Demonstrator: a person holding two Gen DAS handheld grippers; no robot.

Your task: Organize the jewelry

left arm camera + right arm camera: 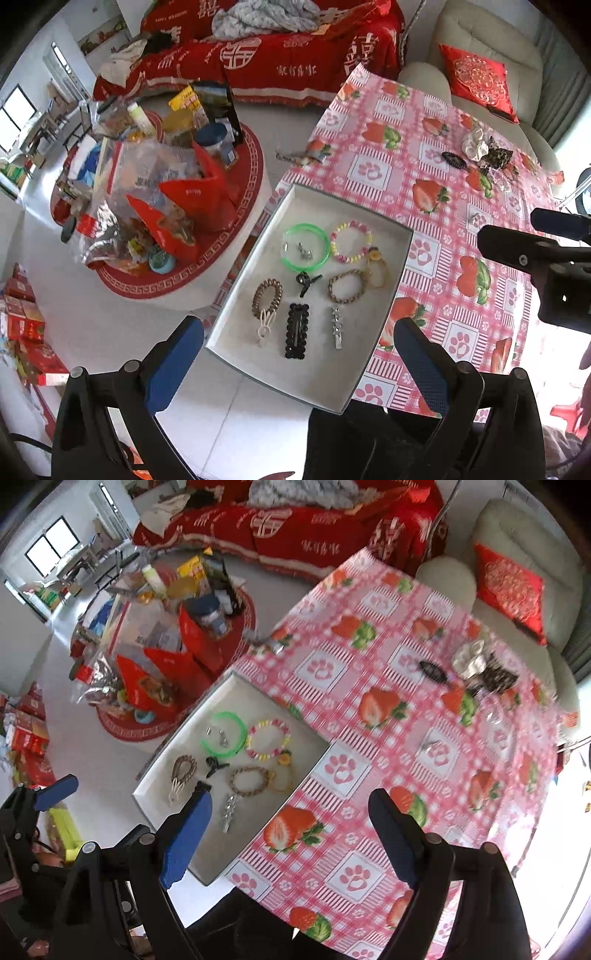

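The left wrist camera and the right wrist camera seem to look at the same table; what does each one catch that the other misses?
Only the left wrist view shows the black rectangular hair clip lying whole in the white tray; in the right view a blue finger pad covers that spot.

Only the right wrist view shows the near table edge with more strawberry tablecloth.

Both show the green bangle, the beaded bracelet, the silver star clip in the tray, and the scrunchies still out on the cloth. Both grippers, left and right, are open and empty.
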